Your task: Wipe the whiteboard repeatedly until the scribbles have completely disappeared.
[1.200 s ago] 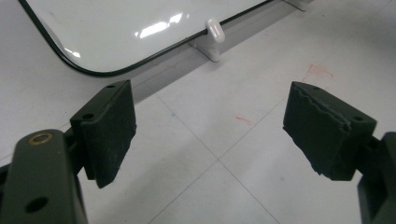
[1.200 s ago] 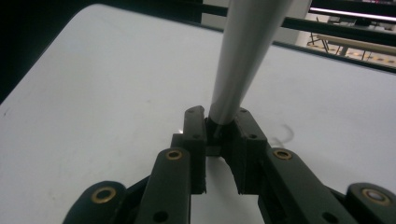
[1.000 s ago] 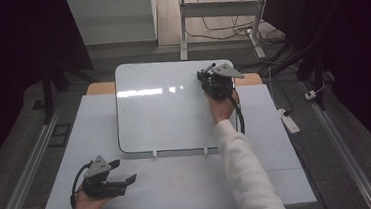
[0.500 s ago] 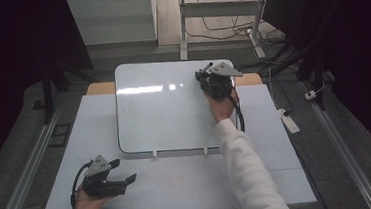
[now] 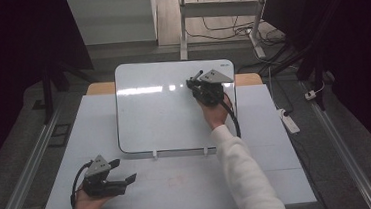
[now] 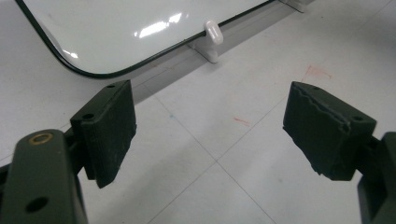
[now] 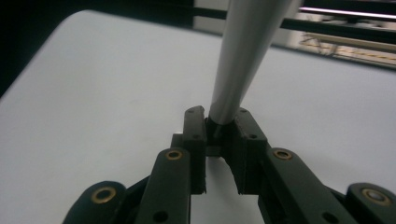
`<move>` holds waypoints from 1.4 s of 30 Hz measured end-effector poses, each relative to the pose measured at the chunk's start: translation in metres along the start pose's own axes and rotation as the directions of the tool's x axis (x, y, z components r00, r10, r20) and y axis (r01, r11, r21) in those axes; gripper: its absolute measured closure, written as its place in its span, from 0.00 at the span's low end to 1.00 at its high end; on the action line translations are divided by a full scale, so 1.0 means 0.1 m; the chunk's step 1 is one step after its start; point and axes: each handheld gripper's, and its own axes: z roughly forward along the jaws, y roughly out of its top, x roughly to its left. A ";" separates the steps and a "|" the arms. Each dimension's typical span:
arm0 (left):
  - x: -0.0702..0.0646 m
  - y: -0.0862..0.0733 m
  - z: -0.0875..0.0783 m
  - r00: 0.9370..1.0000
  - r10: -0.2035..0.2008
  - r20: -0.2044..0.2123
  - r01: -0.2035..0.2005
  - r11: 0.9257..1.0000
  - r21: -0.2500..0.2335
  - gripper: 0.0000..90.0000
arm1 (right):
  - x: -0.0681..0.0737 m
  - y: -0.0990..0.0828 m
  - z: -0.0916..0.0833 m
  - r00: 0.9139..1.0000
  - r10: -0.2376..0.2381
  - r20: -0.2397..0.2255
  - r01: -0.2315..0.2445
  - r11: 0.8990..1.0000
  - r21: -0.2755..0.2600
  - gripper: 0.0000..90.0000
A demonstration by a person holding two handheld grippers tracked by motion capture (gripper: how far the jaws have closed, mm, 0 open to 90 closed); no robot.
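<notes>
The marker [image 7: 243,60] is a pale grey barrel, and in the right gripper view it rises from between my jaws and slants up to the top edge of the frame. Its dark lower end sits pinched between the two black pads, so my right hand-held gripper [image 7: 219,128] is nearly closed and clamped on it. From the high view the marker shows as a thin dark stick [image 5: 197,75] poking out of that gripper toward the upper left; I think its tip is on or just above the board, but the picture is too small for me to be sure.

The whiteboard [image 5: 159,111] lies flat on the bench [image 5: 278,167], white with a thin dark border and rounded corners, and the marker is over its upper right part. My right hand [image 5: 215,113] reaches across the board's right side, a white sleeve [image 5: 244,175] behind it and a black cable looping beside the wrist.

Two small white clips [image 5: 154,155] sit along the board's near edge; one shows close up in the left gripper view [image 6: 213,32].

My left hand-held gripper [image 5: 113,179] rests low on the bench's near left corner, well apart from the board. Its jaws stand wide open with nothing between them, only bare bench with faint red smudges [image 6: 317,72].
</notes>
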 end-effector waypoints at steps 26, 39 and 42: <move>-0.04 0.06 -0.03 1.000 0.019 -0.024 -0.021 0.997 -0.070 0.23 | 0.12 -0.54 -1.11 0.969 0.065 -0.239 -0.029 0.988 0.150 0.86; 0.00 0.07 -0.03 1.000 0.007 -0.014 -0.008 0.996 -0.091 0.25 | 0.30 -0.82 -1.40 0.946 0.091 -0.310 -0.020 0.974 0.225 0.86; 0.00 0.07 -0.04 1.000 0.006 -0.015 -0.007 0.995 -0.099 0.25 | 0.37 -0.87 -1.41 0.939 0.097 -0.330 -0.013 0.969 0.247 0.86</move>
